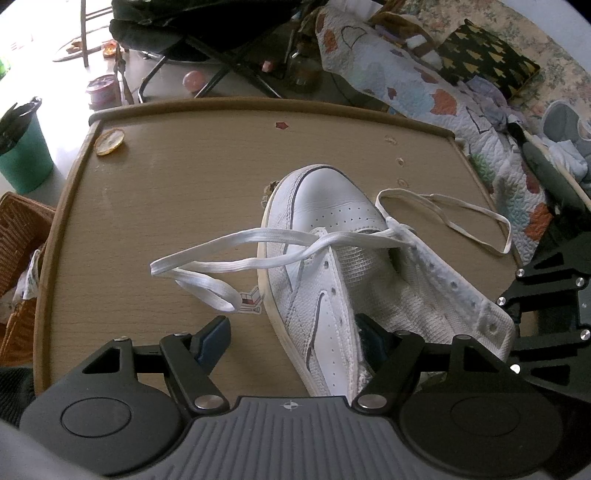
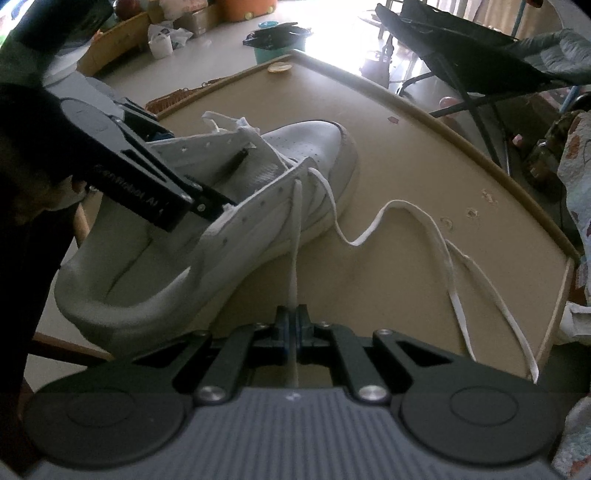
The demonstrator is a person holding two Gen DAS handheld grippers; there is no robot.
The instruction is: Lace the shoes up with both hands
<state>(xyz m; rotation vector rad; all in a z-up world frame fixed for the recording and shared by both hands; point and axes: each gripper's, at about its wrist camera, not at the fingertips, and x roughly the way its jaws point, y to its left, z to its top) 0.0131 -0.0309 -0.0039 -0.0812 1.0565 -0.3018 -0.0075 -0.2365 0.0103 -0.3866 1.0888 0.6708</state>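
Right gripper (image 2: pixel 294 325) pinches flat white lace (image 2: pixel 295 229) taut; left gripper (image 1: pixel 291 341), fingers wide, straddles white leather sneaker's (image 1: pixel 325 206) side. Keep tension, aim for next eyelet.

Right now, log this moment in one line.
left gripper: straddling white leather sneaker side | right gripper: shut on flat white lace

One white shoe (image 1: pixel 325 236) on one tan table (image 1: pixel 155 192). One white lace (image 1: pixel 221 258), two loose ends trailing, one each side. Two grippers: left gripper (image 1: pixel 291 336), right gripper (image 2: pixel 293 325). One green cup (image 1: pixel 24 155) on floor. One wicker basket (image 1: pixel 18 236) beside table. One folding chair (image 1: pixel 207 33). One patterned quilt (image 1: pixel 406 88). One yellowish disc (image 1: pixel 109 141) at table corner.
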